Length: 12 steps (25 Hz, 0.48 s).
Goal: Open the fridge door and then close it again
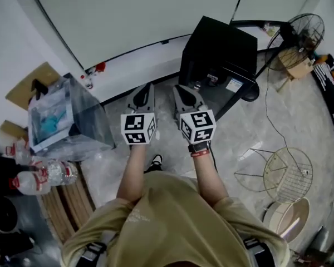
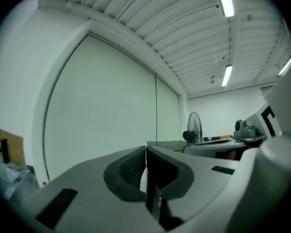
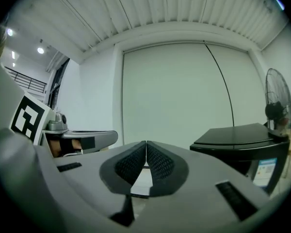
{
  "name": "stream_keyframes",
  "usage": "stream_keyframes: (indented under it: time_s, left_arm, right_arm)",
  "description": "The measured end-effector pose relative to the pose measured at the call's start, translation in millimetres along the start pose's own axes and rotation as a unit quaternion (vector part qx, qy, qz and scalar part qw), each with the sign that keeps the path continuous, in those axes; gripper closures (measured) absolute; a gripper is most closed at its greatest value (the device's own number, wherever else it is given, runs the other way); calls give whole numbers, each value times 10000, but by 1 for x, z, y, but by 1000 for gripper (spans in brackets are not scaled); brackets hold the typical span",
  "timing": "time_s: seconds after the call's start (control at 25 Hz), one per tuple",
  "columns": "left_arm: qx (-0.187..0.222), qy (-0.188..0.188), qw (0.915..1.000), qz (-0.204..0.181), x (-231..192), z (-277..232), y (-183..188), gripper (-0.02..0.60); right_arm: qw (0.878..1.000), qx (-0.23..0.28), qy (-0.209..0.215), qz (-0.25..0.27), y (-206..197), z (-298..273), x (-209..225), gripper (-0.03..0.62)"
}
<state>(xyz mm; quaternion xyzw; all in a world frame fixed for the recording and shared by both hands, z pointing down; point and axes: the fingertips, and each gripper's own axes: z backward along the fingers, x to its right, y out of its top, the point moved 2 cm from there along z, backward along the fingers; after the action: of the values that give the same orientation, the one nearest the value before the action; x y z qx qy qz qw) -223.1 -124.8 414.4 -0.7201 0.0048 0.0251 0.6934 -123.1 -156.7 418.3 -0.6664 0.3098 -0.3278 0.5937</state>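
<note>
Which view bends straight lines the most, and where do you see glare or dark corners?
Left gripper view: strong fisheye, black corners, and the ceiling lamp burns out to white. Right gripper view: the same fisheye, the wall panel has a bowed frame, the light is even with no glare. Head view: milder bending, sharp, evenly lit; the black fridge shows little detail.

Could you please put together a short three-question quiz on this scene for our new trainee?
1. True or false: the left hand-held gripper and the right hand-held gripper both have shut, empty jaws.
2. What stands to the right of the black box-shaped fridge in the head view? A. a black pedestal fan; B. a ladder; C. a bicycle.
3. Which hand-held gripper is nearer the fridge?
Key: 1 true; 2 A; 3 the right one.
</note>
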Motion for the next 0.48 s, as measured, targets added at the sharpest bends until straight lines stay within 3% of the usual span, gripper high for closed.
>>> stream_keyframes:
  time_s: [0.28,0.48]
  left_arm:
    - [-137,-986,9950,114,6,-70,-11,561]
    - [-389,-1452,9884,201,0,-103,-24,561]
  right_arm:
    - [9966,-96,-812,-125,-3,-22,49,568]
    - [9920,-143,-1244,-181,-7,-37,67,568]
